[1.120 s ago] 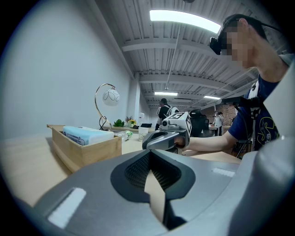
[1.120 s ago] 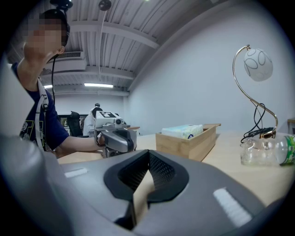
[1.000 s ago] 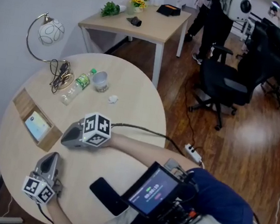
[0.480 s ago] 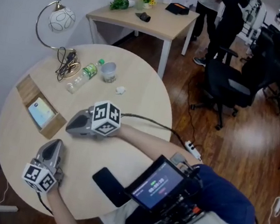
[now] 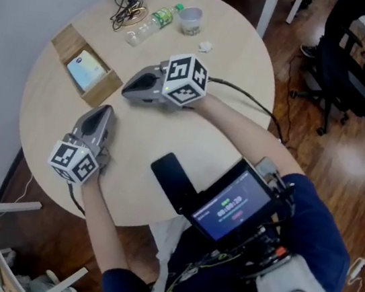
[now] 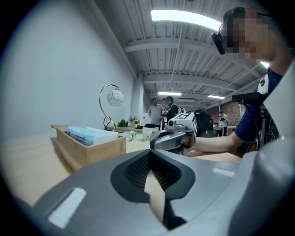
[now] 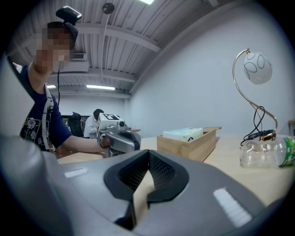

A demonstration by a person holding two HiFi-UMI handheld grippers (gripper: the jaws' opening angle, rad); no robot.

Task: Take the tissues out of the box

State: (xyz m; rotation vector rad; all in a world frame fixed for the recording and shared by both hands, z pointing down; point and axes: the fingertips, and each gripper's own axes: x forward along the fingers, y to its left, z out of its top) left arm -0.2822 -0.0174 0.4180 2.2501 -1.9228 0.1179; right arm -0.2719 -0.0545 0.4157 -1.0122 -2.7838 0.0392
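Since the tissues (image 5: 87, 70) are lying inside the wooden box (image 5: 67, 42) on the counter (image 5: 215, 65), nothing's out yet. Right gripper (image 5: 127, 90) is just beside the box, left gripper (image 5: 104, 110) near it too, both with jaws pressed together, empty. A bottle (image 5: 150, 23) and cup (image 5: 190, 19) sit well apart from the box.

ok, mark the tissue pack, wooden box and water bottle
tissue pack (image 5: 87, 70), head view, middle of its top face.
wooden box (image 5: 66, 39), head view, bare floor at its far end.
water bottle (image 5: 150, 23), head view, middle of its body.
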